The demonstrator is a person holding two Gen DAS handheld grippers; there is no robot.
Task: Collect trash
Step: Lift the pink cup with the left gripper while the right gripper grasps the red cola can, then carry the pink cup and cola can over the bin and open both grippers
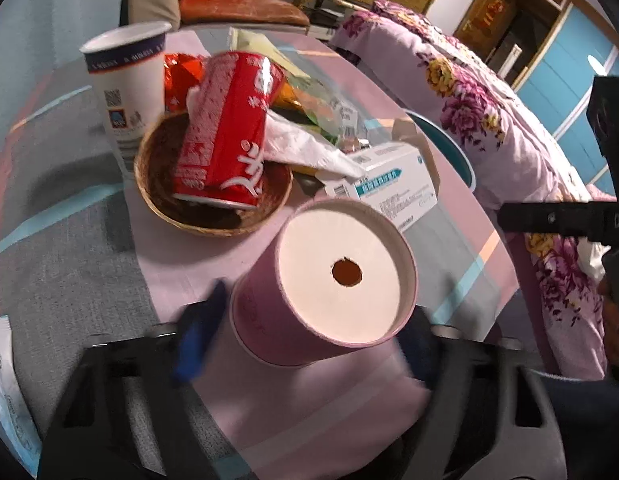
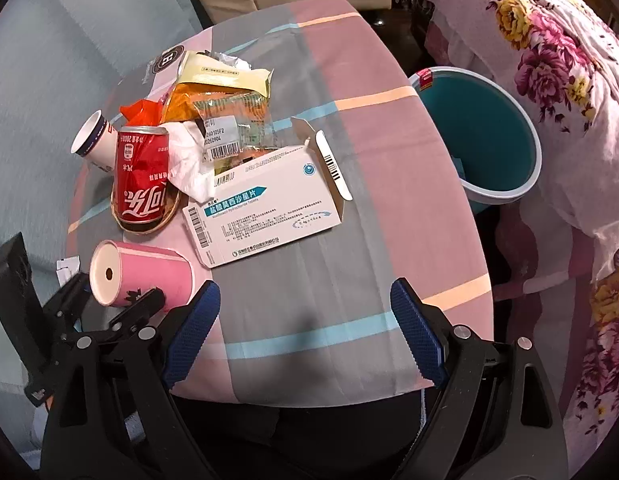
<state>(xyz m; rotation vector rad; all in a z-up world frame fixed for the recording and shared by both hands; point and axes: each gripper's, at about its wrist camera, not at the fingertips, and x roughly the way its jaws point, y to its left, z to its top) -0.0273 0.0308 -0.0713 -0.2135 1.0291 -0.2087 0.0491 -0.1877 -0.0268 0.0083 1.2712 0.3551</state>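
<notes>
The left gripper point(image 1: 309, 344) reaches forward low over the near left part of the desk point(image 2: 389, 160), its jaws closed around a pink paper cup point(image 1: 325, 280) that lies on its side, white base with a small hole facing the camera. In the right wrist view the same cup point(image 2: 141, 276) sits at the desk's left edge with the left gripper point(image 2: 121, 304) clamped on it. The right gripper point(image 2: 305, 328) hovers above the near edge of the desk, jaws spread wide with nothing between them.

Count: two paper cups, the pink one and a white one point(image 2: 94, 141) tipped over behind the basket. One red soda can point(image 2: 142, 174) leans in one small wicker basket point(image 1: 213, 184). One opened white medicine box point(image 2: 265, 204) lies flat mid-desk. One crumpled white tissue point(image 2: 187, 160) rests between can and box. Several snack wrappers point(image 2: 221, 92) are piled behind; their exact number is hard to tell. One teal bin point(image 2: 481, 132) stands beside the desk's right edge, next to a floral bed cover point(image 2: 549, 60).
</notes>
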